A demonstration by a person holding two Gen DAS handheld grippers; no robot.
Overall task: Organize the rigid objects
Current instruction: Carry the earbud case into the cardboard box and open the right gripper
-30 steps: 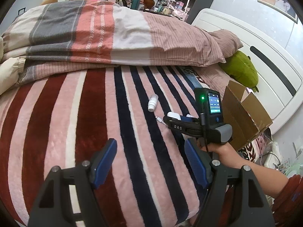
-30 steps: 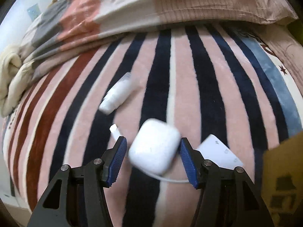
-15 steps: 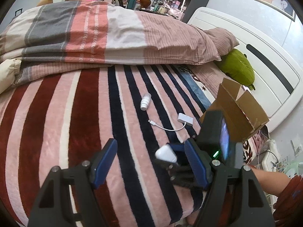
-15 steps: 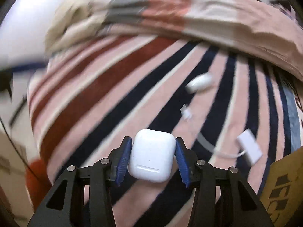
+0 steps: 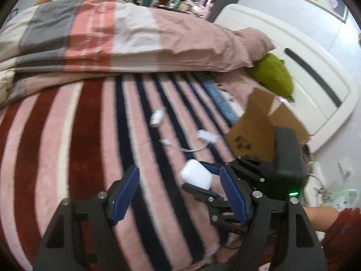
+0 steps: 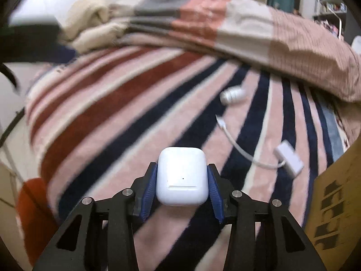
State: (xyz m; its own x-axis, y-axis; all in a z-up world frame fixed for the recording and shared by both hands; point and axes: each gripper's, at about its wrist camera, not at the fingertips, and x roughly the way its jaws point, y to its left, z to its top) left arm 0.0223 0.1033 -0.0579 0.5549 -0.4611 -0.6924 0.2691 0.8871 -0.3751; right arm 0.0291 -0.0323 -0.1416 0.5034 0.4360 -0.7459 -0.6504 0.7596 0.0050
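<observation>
The right gripper [image 6: 181, 181] carries the white earbud case [image 6: 181, 176] above the bed's striped blanket [image 6: 112, 117], its jaws closing on the flat sides. Light, rigid, glossy — likely slippery (hinged lid), so broad faces suit; the left gripper [image 5: 178, 194] hangs apart, empty.

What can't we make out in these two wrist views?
- Inside of the cardboard box: left wrist view, hidden by its own near wall; cut off by the edge in the right wrist view.
- Small white bottle: both views, blurred and too small to identify.
- Back of the white earbud case: right wrist view, it faces away; the right gripper fingers cover its sides while closing on it.
</observation>
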